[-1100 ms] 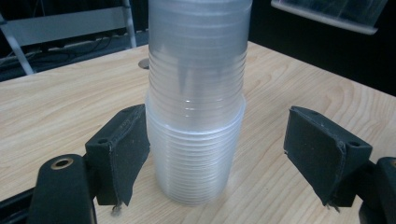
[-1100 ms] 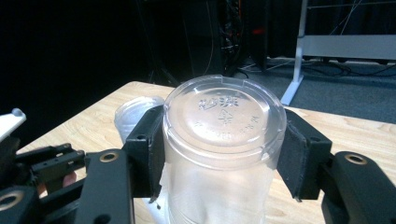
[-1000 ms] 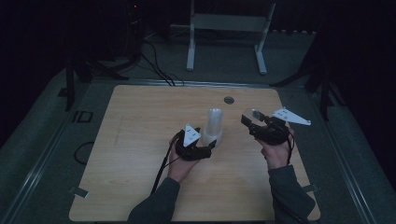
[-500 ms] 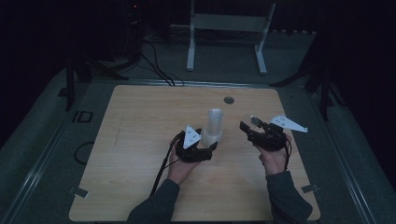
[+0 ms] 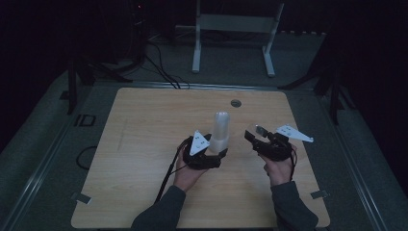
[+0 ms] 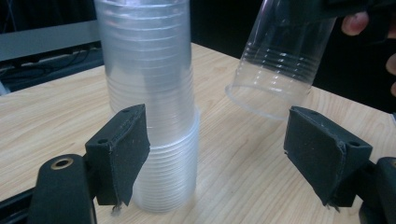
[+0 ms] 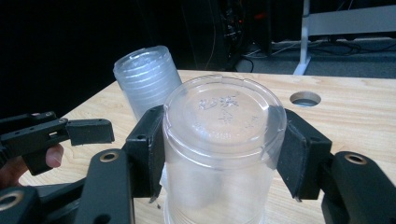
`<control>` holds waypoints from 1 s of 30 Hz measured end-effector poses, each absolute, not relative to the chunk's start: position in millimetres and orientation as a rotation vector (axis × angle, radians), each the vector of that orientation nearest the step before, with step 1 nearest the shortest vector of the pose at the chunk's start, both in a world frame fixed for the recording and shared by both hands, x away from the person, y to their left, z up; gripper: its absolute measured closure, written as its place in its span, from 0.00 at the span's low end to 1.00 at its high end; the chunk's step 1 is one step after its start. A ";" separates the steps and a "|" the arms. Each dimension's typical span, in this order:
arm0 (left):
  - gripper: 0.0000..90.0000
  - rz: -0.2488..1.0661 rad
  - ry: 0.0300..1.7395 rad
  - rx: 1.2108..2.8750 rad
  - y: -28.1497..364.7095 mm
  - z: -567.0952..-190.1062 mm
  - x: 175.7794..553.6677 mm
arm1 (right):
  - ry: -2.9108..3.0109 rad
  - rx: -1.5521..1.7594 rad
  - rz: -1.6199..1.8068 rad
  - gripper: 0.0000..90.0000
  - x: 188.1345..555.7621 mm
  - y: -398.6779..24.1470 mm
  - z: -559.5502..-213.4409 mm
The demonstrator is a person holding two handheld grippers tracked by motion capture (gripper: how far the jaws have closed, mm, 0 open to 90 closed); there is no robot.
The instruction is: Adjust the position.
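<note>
The right gripper (image 7: 219, 154) clenches a single clear cup (image 7: 222, 140), upside down. At its nine o'clock the left gripper (image 6: 224, 154) stands released — one pad beside the cup stack (image 6: 149, 93) on the table (image 5: 144, 144).

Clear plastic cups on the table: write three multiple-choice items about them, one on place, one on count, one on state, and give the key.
1. Where does the stack of cups stand?
A. on the wooden table, at the left gripper
B. on the floor
C. over the round hole

2. How many cups does the right gripper hold?
A. none
B. one
C. three

3. How does the single cup sit in the right gripper?
A. lying on the table
B. upright, mouth up
C. upside down, bottom up

Key:
1 A, the high view shows the stack on the tabletop beside the left gripper.
2 B, the right gripper view shows one cup between the pads.
3 C, its embossed bottom faces up, and the left gripper view shows its rim pointing down above the table.
</note>
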State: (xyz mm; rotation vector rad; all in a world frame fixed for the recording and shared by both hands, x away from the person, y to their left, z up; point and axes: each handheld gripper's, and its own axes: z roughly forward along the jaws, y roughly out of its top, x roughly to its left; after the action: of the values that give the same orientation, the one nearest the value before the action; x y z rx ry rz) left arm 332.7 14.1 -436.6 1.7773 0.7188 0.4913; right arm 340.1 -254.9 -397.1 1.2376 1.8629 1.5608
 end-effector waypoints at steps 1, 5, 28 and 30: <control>0.24 0.491 0.716 1.779 14.0 -436.3 332.6 | 1.862 1.239 1.562 0.45 339.9 -255.0 -398.0; 0.25 0.486 0.711 1.779 12.3 -437.0 333.2 | 1.867 1.246 1.561 0.45 340.3 -255.3 -400.5; 0.25 0.473 0.662 1.812 1.1 -440.6 331.4 | 1.859 1.294 1.579 0.45 338.2 -253.8 -416.6; 0.25 0.472 0.659 1.815 0.3 -441.1 331.6 | 1.861 1.296 1.583 0.44 337.8 -253.7 -417.7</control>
State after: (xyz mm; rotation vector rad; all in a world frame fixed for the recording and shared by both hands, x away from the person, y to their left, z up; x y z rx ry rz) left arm 331.6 0.3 -441.1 1.8152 0.6586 0.4723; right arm 337.8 -253.7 -417.7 1.2962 1.8608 1.5828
